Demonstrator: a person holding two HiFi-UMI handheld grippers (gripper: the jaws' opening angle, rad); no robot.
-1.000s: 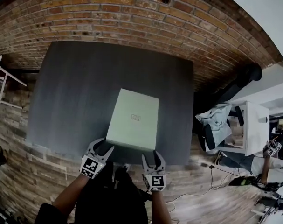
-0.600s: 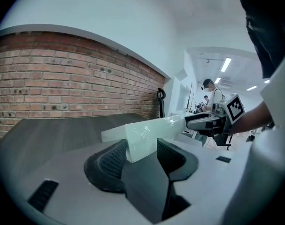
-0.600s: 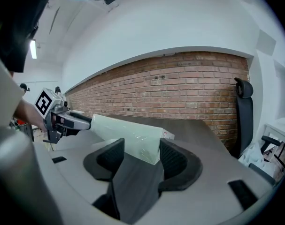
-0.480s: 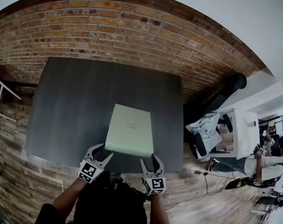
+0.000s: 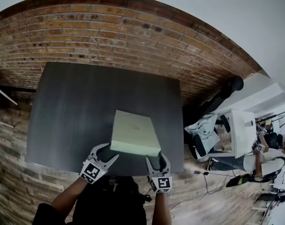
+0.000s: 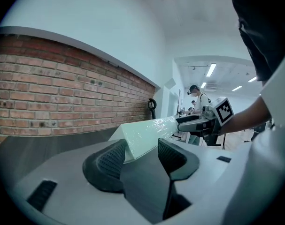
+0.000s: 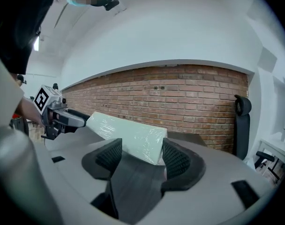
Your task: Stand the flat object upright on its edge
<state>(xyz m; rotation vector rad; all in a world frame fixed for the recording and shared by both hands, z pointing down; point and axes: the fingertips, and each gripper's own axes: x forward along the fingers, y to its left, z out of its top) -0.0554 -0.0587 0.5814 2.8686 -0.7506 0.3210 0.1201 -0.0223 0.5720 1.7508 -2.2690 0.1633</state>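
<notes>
Box (image 5: 134,132), flat, pale and wrapped in glossy clear film, lies on the dark grey table (image 5: 76,107), close to the table's near edge and toward its right half. Whether the near side is lifted off the tabletop cannot be told. A small mark sits on the box's top face (image 5: 133,125), too small to read (no other print shows on the box).

The left gripper (image 5: 107,152) is at the table's near edge with the box's near-left corner between its jaws. In the left gripper view the jaws stand wide apart around that corner (image 6: 147,132), the left pad (image 6: 109,159) right against the film and the other pad clear of it.

The right gripper (image 5: 157,159) is just beside it at the near-right corner. Its jaws are also spread, with the box's end (image 7: 128,135) between them and close to the right pad (image 7: 176,161).

Each gripper's cube carries black-and-white square markers, not lettering. A brick wall (image 5: 109,27) runs behind the table's far edge.
</notes>
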